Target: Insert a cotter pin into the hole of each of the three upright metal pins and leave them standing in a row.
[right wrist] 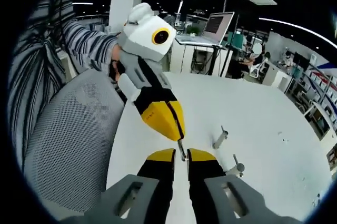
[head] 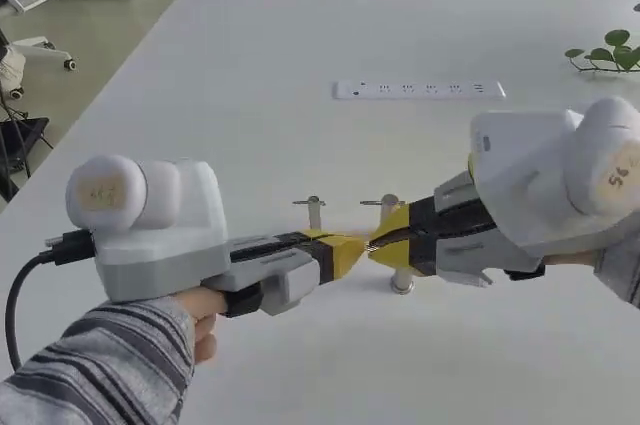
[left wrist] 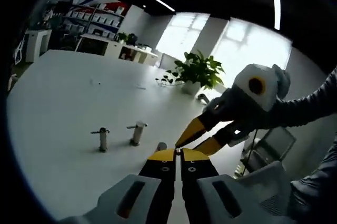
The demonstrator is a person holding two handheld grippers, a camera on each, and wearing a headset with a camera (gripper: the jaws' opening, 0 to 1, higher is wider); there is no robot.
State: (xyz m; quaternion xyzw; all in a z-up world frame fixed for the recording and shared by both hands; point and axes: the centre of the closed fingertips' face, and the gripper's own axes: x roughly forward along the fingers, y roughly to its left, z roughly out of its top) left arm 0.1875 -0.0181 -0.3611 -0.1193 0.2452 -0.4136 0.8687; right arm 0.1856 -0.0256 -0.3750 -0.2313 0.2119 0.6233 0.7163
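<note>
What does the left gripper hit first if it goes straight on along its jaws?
Most likely the right gripper, whose open yellow jaws face the left gripper tip to tip. A metal pin stands close by; depth there is unclear.

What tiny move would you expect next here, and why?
Probably the right gripper closes on the cotter pin: the pin sticks out of the shut left gripper and lies between the right one's open jaws. Two upright pins already carry theirs.
</note>
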